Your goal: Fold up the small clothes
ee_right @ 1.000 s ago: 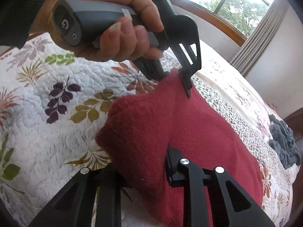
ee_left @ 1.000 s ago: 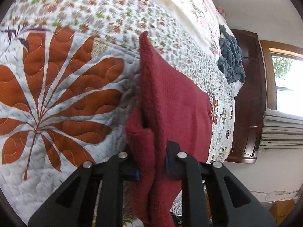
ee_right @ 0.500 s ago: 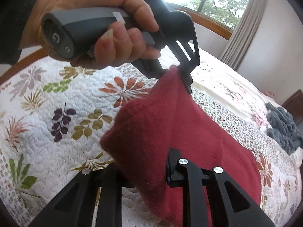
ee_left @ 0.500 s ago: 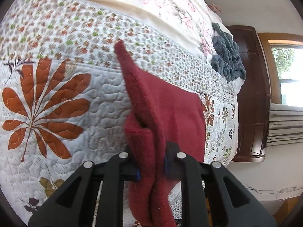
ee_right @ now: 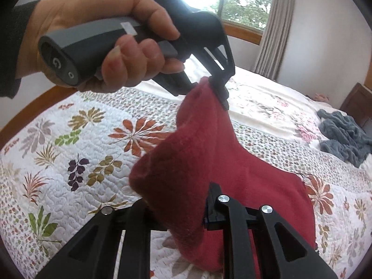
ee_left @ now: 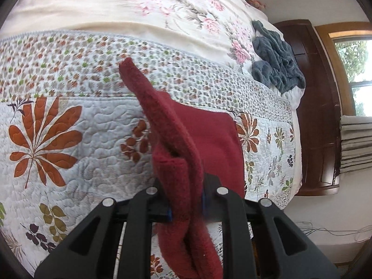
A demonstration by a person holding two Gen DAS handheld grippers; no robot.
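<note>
**Red fleece held up over the bed**

I see the white quilted bedspread with leaf prints (ee_right: 69,162) under the dark red fleece garment (ee_right: 200,162), whose lower part rests on it. My left gripper (ee_left: 186,200) and right gripper (ee_right: 186,211) each clamp one lifted corner. A crumpled grey-blue cloth (ee_left: 276,58) lies near the bed's far edge.

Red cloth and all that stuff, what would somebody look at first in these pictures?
First the dark red cloth, lifted above the bed with the left gripper and the right gripper each clamped on part of it. Next the hand around the left gripper's grey handle, near the top of the right wrist view. Then the leaf-patterned quilt underneath, with a crumpled grey-blue garment farther up the bed.
</note>
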